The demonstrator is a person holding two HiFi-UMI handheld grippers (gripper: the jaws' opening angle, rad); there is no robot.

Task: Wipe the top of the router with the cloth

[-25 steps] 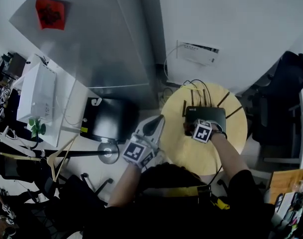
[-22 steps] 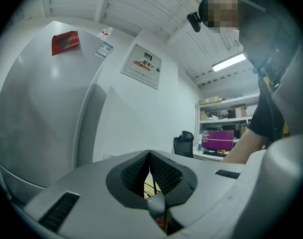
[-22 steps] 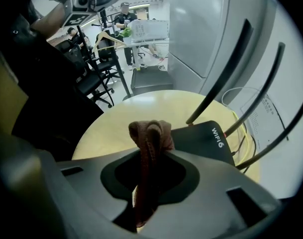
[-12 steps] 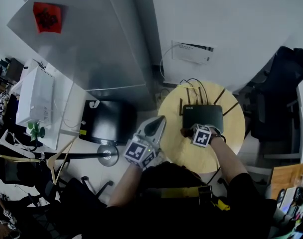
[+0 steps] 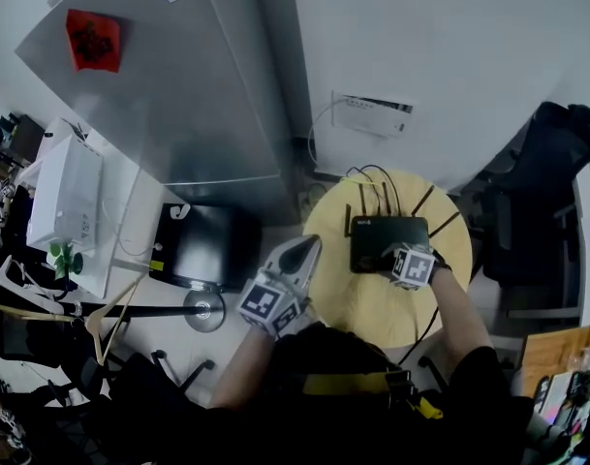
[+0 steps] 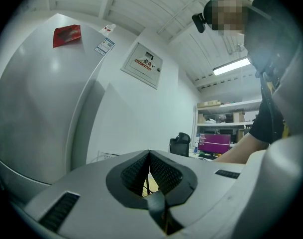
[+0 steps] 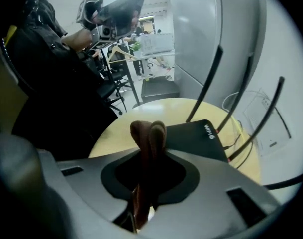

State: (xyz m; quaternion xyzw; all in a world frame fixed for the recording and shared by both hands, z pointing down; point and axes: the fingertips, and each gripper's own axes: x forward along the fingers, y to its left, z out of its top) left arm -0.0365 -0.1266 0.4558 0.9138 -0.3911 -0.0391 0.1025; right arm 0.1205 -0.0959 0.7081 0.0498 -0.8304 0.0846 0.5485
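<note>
The head view is dim and grey, with strong fisheye bending at its edges and its lower part sunk in near-black shadow. The fridge door [image 5: 178, 95] carries a soft sheen. In the left gripper view a ceiling strip light [image 6: 232, 66] glares, the white walls are evenly lit, and a dark vignette rings the picture. In the right gripper view the cloth [image 7: 149, 133] close to the lens is blurred, the bench [image 7: 156, 108] is bright, and the left side is dark.
</note>
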